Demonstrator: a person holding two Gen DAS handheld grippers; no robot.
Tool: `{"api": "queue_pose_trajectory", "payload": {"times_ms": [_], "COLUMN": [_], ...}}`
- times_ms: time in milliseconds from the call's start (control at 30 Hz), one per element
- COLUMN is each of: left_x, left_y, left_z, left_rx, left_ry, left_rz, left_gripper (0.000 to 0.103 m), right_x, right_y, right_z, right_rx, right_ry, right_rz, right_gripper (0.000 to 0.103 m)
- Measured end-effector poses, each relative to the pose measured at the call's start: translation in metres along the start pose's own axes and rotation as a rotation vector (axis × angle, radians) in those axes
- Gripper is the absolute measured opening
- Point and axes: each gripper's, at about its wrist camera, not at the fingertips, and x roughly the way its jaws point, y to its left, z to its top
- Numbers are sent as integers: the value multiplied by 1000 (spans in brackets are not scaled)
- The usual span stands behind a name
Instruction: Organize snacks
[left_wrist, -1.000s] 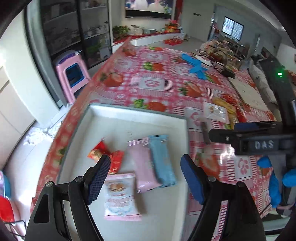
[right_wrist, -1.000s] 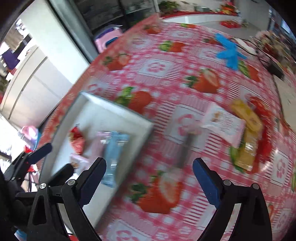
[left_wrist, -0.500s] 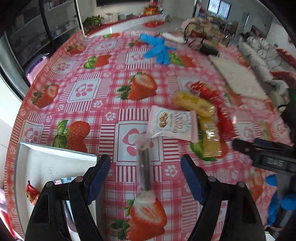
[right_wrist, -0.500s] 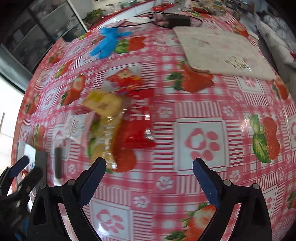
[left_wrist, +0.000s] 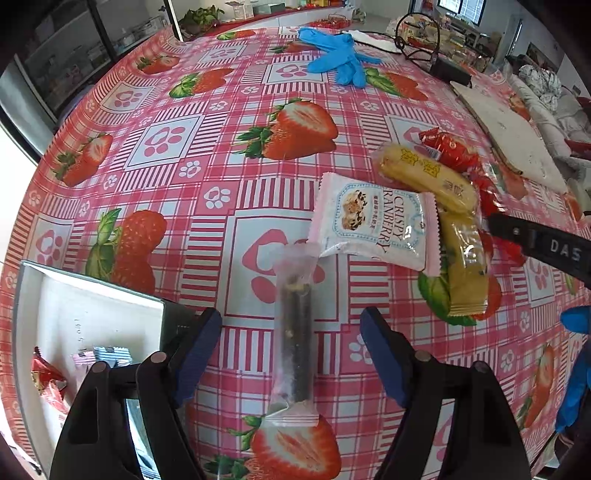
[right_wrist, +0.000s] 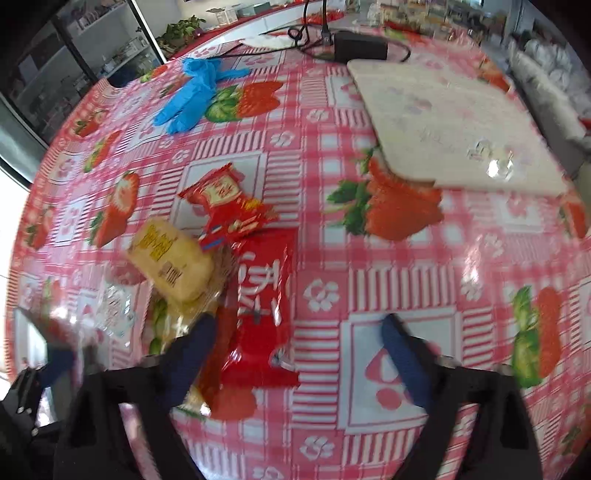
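My left gripper (left_wrist: 290, 350) points down at a dark stick snack in a clear wrapper (left_wrist: 295, 347) that lies on the strawberry tablecloth. The stick sits between the fingers, whose jaws are closing but do not touch it. My right gripper (right_wrist: 295, 350) hangs over a long red packet (right_wrist: 262, 310). Its jaws are closing around the packet's near end, and the right pad is still apart from it. A pile of snacks lies close by: a white "Crispy Cranberry" packet (left_wrist: 373, 225), a yellow packet (left_wrist: 424, 177) and a small red packet (right_wrist: 225, 199).
A white tray (left_wrist: 33, 295) at the lower left holds a red packet (left_wrist: 44, 373) and pink and blue ones. Blue gloves (left_wrist: 332, 55) lie at the back, with a beige board (right_wrist: 454, 122) and a black adapter (right_wrist: 358, 46) to the right. A blue-gloved hand (left_wrist: 576, 369) is at the right edge.
Both grippers swung from over the tray to the snack pile on the cloth and came lower. The right jaws have narrowed a lot; the left jaws a little.
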Motion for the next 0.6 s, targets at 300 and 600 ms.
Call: {"api": "queue_pose_trajectory", "payload": {"times_ms": [300,600], "left_x": [-31,-69], "left_y": [-28,-33], "left_z": [-65,-135], "left_rx": [61,60], "left_ry": [-63,-176], "left_rz": [-14,-82], "left_gripper": [19,88], "right_x": [-25,-75], "right_y": [-27,-73], "right_z": [-50,-178], "right_rx": [-22,71], "right_ry": [11,-14], "right_rz": [30,-45], "right_gripper": [27,46]}}
